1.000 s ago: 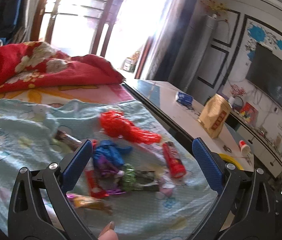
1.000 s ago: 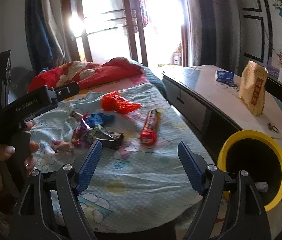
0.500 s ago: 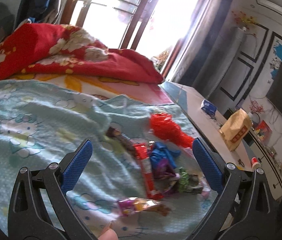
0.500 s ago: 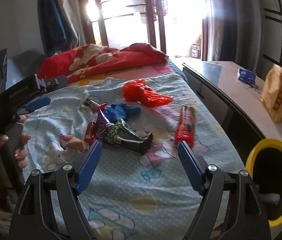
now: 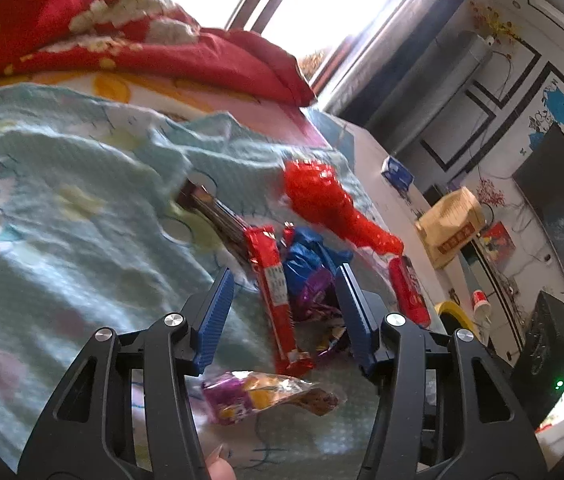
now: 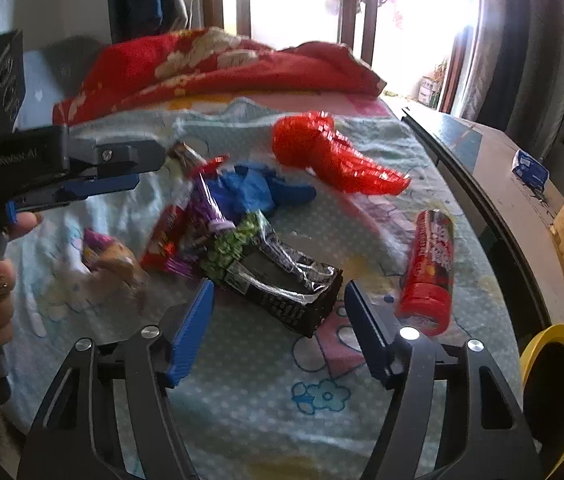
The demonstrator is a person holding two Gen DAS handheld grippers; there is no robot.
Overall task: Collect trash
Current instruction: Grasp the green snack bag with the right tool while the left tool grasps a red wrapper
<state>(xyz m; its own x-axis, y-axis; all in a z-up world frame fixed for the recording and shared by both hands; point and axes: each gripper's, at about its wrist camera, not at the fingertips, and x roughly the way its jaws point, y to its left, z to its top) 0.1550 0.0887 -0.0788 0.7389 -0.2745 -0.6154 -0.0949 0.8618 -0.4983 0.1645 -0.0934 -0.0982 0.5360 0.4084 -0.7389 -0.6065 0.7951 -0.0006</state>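
Trash all uncollected on the bed: red wrapper [image 5: 272, 280] between my left tool's [image 5: 282, 312] closing, untouching jaws; black packet [image 6: 282, 284] at 12 o'clock of my right tool [image 6: 278, 320], likewise closing, empty; yellow bin [image 6: 553, 376] at 3 o'clock

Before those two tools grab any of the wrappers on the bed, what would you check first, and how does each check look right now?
1. Left tool lined up on long red wrapper: ok, jaws closing, not yet pressing.
2. Right tool lined up on black wrapper: ok, closing, not gripping.
3. Tools apart from each other: ok.
4. Yellow bin open: ok.
5. Wrappers separate: not ok, piled.
6. Blanket clear of pads: cannot tell.
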